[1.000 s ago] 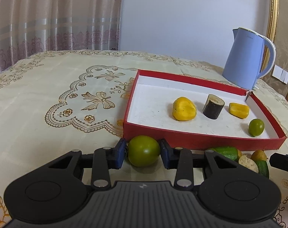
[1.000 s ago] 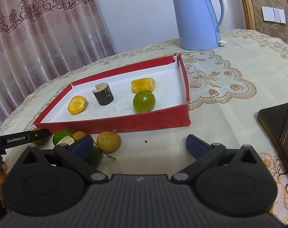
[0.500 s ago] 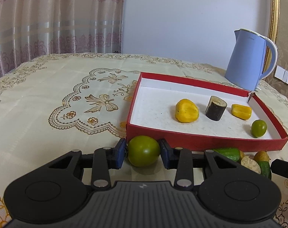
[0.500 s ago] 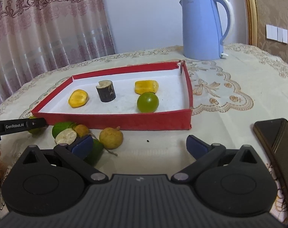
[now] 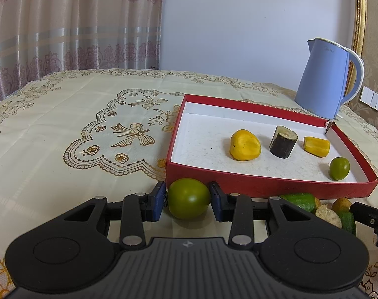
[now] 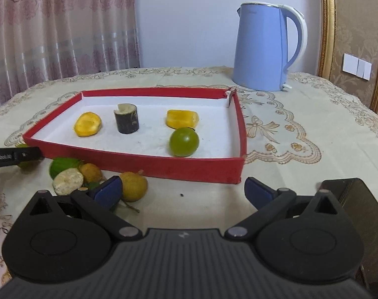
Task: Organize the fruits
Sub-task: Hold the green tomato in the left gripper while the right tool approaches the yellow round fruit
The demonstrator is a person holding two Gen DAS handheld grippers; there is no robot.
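Note:
My left gripper (image 5: 188, 199) is shut on a green round fruit (image 5: 189, 197), right in front of the near wall of a red tray (image 5: 263, 185). The tray holds two yellow pieces (image 5: 245, 145), a dark cylinder piece (image 5: 283, 141) and a small green fruit (image 5: 339, 168). My right gripper (image 6: 182, 191) is open and empty on the cloth in front of the tray (image 6: 189, 168). A yellow-brown fruit (image 6: 134, 186) lies by its left finger, beside a small pile of fruits (image 6: 69, 173).
A blue kettle (image 6: 263, 47) stands behind the tray. A dark phone (image 6: 355, 199) lies at the right by my right gripper. The left gripper's tip (image 6: 14, 155) shows at the left of the right wrist view. Curtains hang behind the table.
Both views have tilted lower toward the table; the kettle and tray appear closer in the right wrist view. The left gripper keeps its hold on the green fruit. The right gripper stays open.

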